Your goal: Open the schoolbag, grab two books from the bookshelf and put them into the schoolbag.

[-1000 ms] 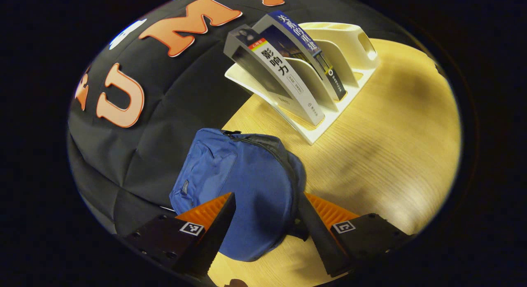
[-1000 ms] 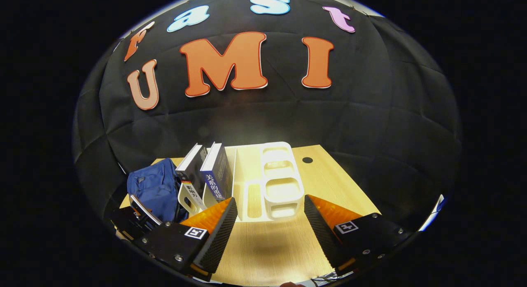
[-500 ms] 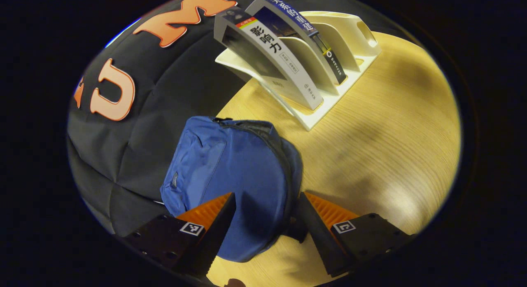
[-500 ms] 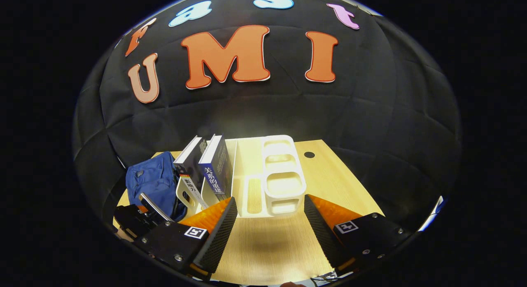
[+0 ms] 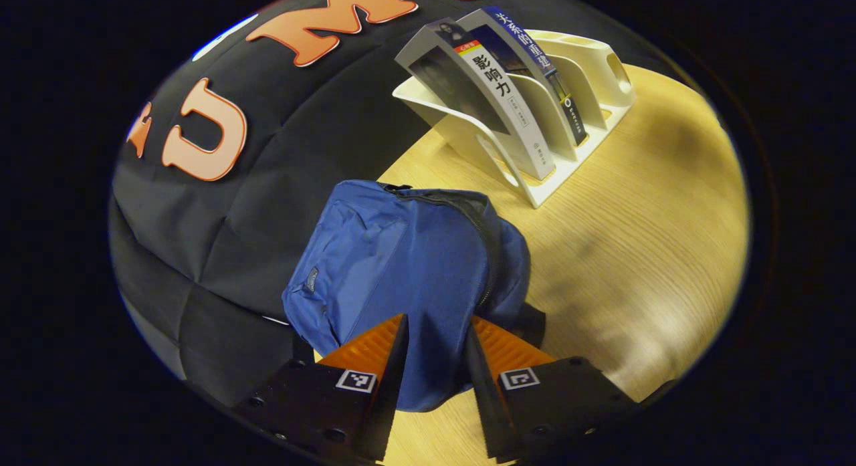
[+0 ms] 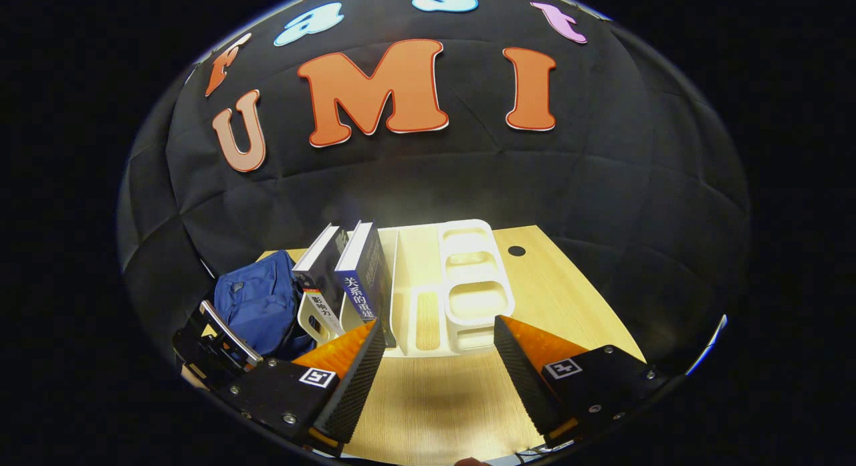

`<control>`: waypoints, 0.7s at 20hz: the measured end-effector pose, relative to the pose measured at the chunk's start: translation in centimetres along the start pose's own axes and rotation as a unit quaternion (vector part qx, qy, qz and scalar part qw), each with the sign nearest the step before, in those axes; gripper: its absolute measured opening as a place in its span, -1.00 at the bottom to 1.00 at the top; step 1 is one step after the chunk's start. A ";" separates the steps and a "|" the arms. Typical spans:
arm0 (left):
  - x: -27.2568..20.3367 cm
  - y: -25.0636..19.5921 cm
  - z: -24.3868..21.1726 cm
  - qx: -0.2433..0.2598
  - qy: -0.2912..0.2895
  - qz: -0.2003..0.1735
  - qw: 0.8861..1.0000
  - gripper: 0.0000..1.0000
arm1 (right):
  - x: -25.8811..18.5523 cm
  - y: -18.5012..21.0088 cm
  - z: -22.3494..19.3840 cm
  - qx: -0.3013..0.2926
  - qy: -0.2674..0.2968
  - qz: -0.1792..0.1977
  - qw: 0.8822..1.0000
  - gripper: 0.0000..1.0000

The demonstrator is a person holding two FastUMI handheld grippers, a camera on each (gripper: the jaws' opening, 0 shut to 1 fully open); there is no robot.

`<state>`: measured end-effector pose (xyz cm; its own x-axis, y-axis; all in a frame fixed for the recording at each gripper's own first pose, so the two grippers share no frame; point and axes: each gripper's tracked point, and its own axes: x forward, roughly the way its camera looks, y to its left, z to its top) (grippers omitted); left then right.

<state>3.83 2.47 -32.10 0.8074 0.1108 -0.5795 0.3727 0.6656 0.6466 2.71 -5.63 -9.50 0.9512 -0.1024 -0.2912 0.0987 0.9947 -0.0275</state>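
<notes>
1. While set low at the table's left end, holds the left gripper (image 5: 436,351) with its fingers drawn close together, blue cloth of the schoolbag (image 5: 401,265) showing in the narrow gap; cannot tell whether both fingers actually press on it.
2. Lies flat on the table (image 5: 635,252), this schoolbag, just left of the bookshelf, long axis running from the near edge toward the booth wall; dark zipper (image 5: 487,252) curving along the side that faces the shelf, apparently still zipped.
3. Looks like the opening step: steadying the bag first. Next calls for finding the zipper pull and drawing it along that curve; pull not made out.
4. Stand leaning in the two leftmost slots, a grey-spined book (image 6: 319,279) and a blue-spined book (image 6: 364,279), spines toward the table's front, long axes up and tilted.
5. Sits white and partly vacant at the middle, the bookshelf (image 6: 471,289).
6. Hovers before it with fingers spread wide and nothing between them, the right gripper (image 6: 438,359).
</notes>
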 end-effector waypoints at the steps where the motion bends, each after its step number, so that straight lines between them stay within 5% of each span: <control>1: 0.1 -0.2 0.0 0.003 0.004 -0.002 1.000 -0.02 | -0.1 -0.1 0.0 0.001 0.000 0.000 1.000 0.95; 4: 0.2 -0.5 0.1 0.004 0.011 -0.007 1.000 -0.90 | -0.3 -0.5 0.4 0.007 -0.006 -0.002 1.000 0.95; 14: -1.7 2.3 2.1 0.032 0.038 -0.061 0.997 -0.96 | -1.5 -1.7 0.8 0.037 -0.020 0.017 0.999 0.95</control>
<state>4.30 2.24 -28.63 0.7188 0.0893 -0.6895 0.4956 0.6297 0.5982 1.32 -7.21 -8.20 0.9651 -0.0703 -0.2524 0.0864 0.9948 0.0533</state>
